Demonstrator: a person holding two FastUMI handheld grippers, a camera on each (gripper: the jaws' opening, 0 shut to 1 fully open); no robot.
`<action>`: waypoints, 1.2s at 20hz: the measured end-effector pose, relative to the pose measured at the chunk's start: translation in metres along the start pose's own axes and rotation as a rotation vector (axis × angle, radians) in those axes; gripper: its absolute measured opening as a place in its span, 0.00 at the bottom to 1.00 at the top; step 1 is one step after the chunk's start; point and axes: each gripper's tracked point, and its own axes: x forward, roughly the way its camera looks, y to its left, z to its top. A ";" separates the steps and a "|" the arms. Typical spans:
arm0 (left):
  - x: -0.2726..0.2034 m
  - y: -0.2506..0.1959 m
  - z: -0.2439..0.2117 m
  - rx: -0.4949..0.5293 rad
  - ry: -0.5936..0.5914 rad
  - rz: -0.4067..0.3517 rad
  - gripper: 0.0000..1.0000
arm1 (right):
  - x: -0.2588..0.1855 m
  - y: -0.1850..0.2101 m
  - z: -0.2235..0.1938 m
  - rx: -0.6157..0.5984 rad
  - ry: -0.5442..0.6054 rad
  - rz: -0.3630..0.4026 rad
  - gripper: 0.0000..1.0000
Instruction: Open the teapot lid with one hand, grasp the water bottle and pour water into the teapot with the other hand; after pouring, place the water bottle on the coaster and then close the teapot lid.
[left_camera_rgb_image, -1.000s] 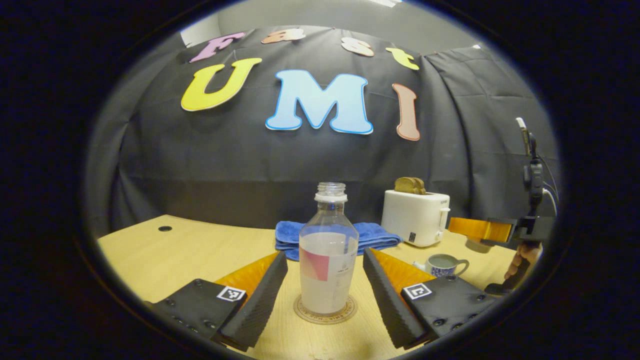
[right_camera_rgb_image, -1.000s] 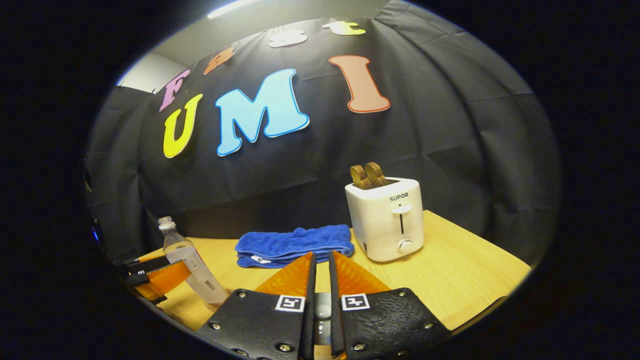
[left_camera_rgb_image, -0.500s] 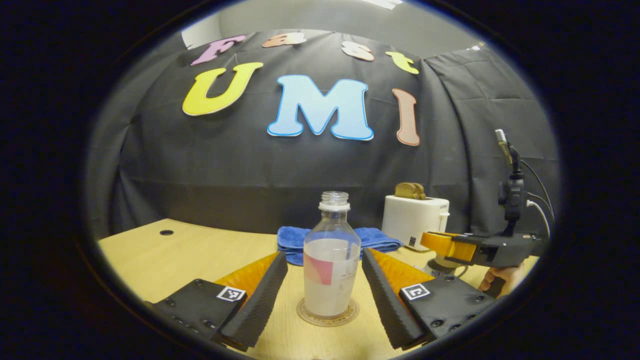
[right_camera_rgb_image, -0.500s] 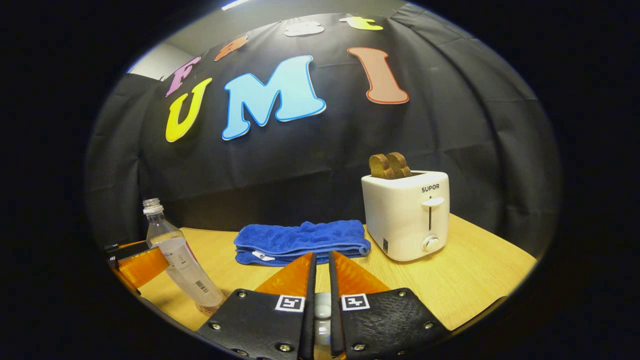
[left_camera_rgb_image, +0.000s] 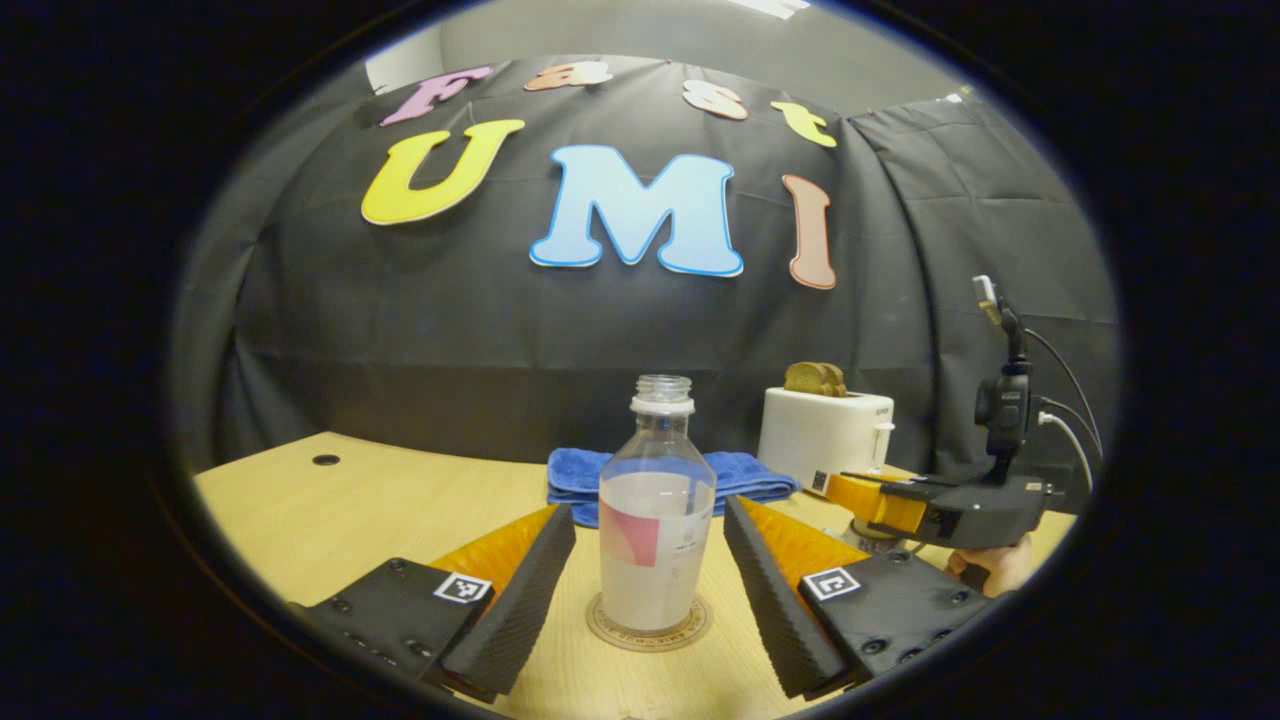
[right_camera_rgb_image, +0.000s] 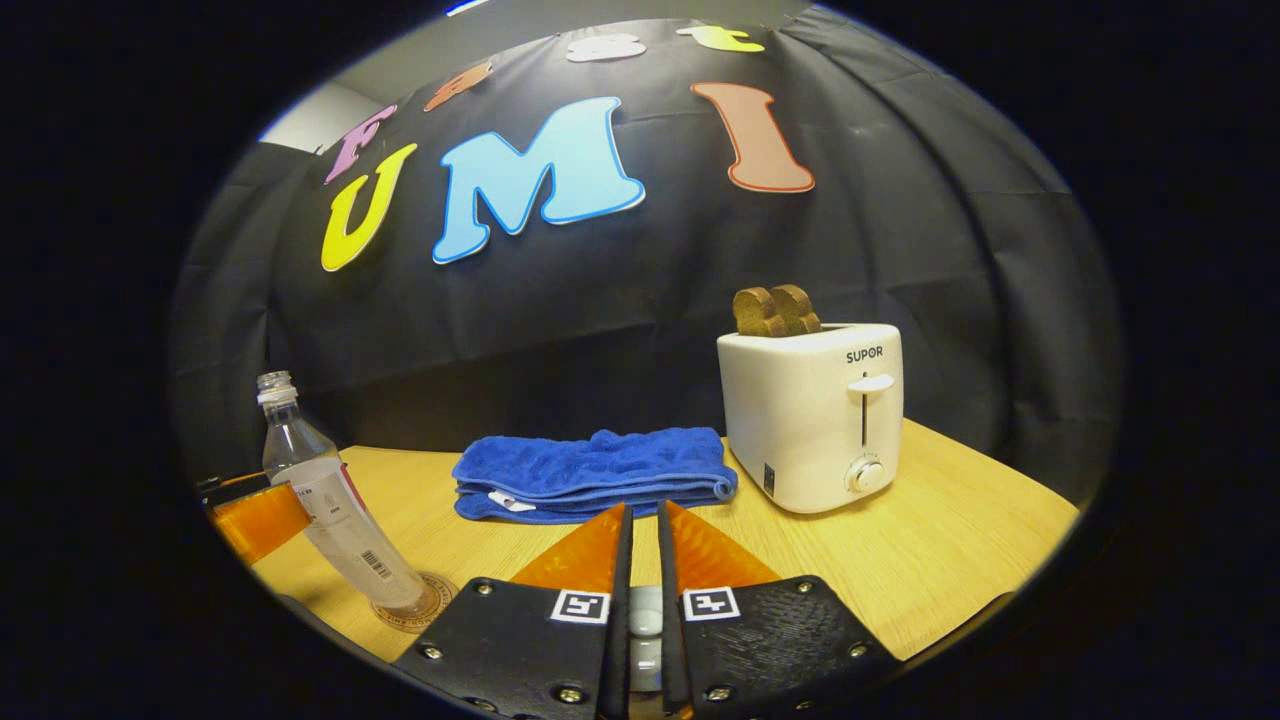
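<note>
The brand word "SUPOR" is printed on the front of the white toaster (right_camera_rgb_image: 810, 415) above its lever, while the print on the water bottle (left_camera_rgb_image: 657, 520) and around the coaster (left_camera_rgb_image: 648, 622) under it is too small to be read.

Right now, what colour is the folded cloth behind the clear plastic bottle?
Blue: the folded cloth is plain, fuzzy blue, clearest in the right gripper view.

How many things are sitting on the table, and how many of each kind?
Water bottle: 1
Coaster: 1
Blue towel: 1
Toaster: 1
Bread slices in the toaster: 2
Total: 6
</note>
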 end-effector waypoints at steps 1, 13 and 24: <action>0.000 0.000 -0.001 0.001 0.004 -0.003 1.00 | -0.001 0.001 0.000 -0.009 0.001 -0.003 0.13; 0.002 0.000 -0.009 0.002 0.028 -0.008 1.00 | -0.004 0.002 -0.004 -0.029 0.019 -0.017 0.17; 0.002 0.000 -0.006 0.016 0.019 -0.009 1.00 | -0.031 0.014 0.017 -0.091 -0.031 -0.015 0.72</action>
